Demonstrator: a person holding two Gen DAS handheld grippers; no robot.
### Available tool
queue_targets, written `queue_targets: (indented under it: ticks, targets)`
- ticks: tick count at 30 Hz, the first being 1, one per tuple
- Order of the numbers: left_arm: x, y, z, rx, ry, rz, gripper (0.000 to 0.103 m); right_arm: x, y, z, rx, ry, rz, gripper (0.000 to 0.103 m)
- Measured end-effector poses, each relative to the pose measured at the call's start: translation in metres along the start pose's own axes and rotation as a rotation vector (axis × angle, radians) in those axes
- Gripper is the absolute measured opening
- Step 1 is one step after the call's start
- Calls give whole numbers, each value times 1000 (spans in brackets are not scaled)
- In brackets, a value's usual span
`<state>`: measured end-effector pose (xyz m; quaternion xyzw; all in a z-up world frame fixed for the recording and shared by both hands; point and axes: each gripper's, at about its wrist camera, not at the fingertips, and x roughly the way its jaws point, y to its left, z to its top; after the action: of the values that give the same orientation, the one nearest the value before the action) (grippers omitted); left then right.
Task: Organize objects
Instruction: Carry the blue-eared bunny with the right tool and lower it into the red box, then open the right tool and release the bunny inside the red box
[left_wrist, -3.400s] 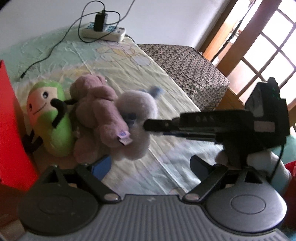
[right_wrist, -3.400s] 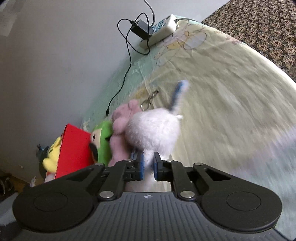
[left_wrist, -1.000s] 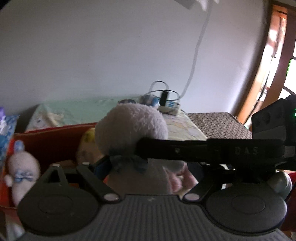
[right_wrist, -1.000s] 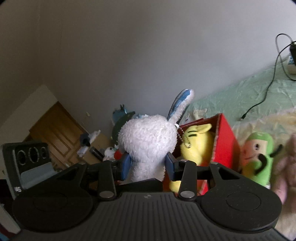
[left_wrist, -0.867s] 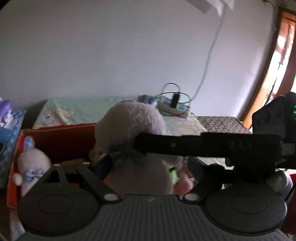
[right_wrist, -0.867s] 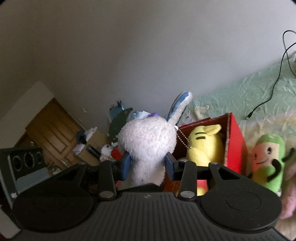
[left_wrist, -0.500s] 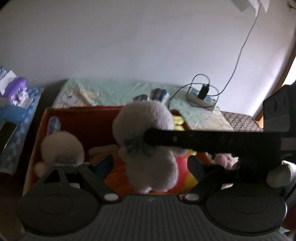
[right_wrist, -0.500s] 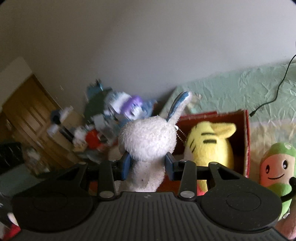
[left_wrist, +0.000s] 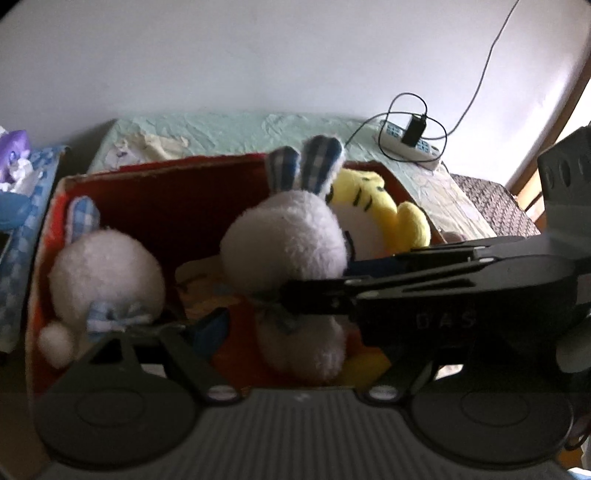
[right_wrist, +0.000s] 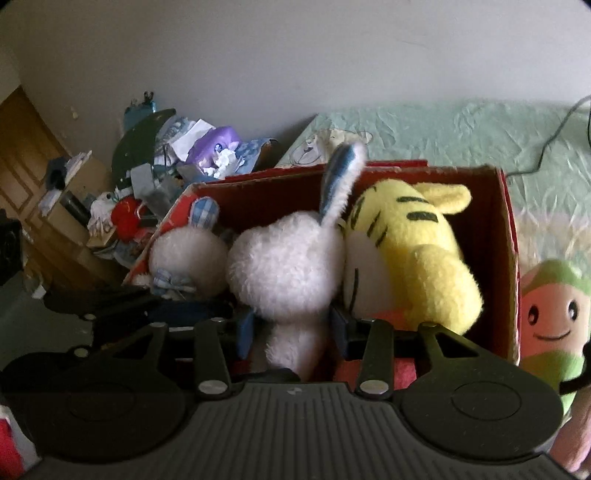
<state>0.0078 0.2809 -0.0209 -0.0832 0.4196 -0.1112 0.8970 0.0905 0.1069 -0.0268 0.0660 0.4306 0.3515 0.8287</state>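
My right gripper is shut on the neck of a white plush bunny with a blue-lined ear. It holds the bunny upright inside a red cardboard box. In the box, a second white bunny with a checked bow sits to its left and a yellow striped plush lies to its right. In the left wrist view the right gripper reaches in from the right, clamped on the bunny over the box. My left gripper is open at the box's near side, holding nothing.
A green and peach plush lies on the bed just right of the box. Cluttered shelves and bags stand left of it. A power strip with a charger lies on the green sheet behind.
The right gripper has carried the white bunny from the bed over to the red box and lowered it in between the other bunny and the yellow plush. The left gripper followed, staying open.
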Motion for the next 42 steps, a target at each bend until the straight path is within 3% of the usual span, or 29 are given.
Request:
queue_targets:
  ticks: [8, 13, 17, 21, 26, 29, 36, 42]
  targets:
    - [8, -4, 0, 4, 31, -55, 83, -10, -12, -5, 155, -56, 65, 50]
    - [6, -11, 0, 22, 44, -102, 83, -5, 3, -5, 78, 0, 31, 50]
    - [6, -17, -1, 52, 47, -80, 83, -3, 9, -5, 44, 16, -23, 49]
    - [3, -10, 1, 36, 34, -60, 83, -7, 1, -7, 115, 46, 4, 51]
    - [3, 5, 5, -14, 30, -40, 83, -23, -10, -8, 182, -18, 31, 54]
    - [9, 8, 8, -25, 38, -18, 83, -20, -13, -6, 204, -47, 30, 49]
    - [15, -5, 12, -9, 36, -58, 86, -12, -12, -6, 201, -78, 25, 46]
    - [16, -29, 12, 62, 6, -88, 92, -16, -34, -10, 312, -100, 27, 18]
